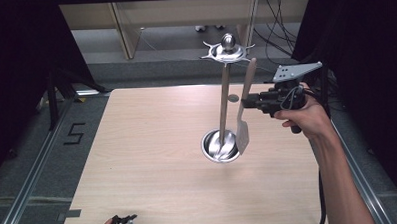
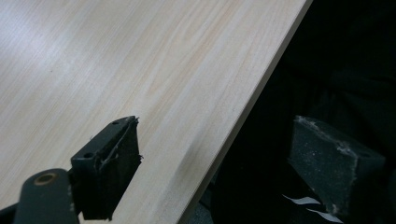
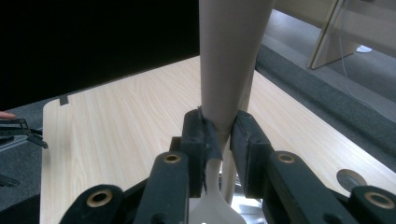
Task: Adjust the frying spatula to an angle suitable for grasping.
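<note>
Light wood-grain surface (image 1: 152,143), dark curtains at both sides. Right hand-held gripper (image 1: 252,101) clamps a pale spatula (image 1: 243,125) upright beside the metal utensil stand (image 1: 222,141). Left hand-held gripper (image 2: 219,158): jaws spread at the near edge.

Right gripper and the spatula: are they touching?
Touching. The right gripper view shows the right gripper with both jaws pressed against the spatula handle, no gap either side.
</note>
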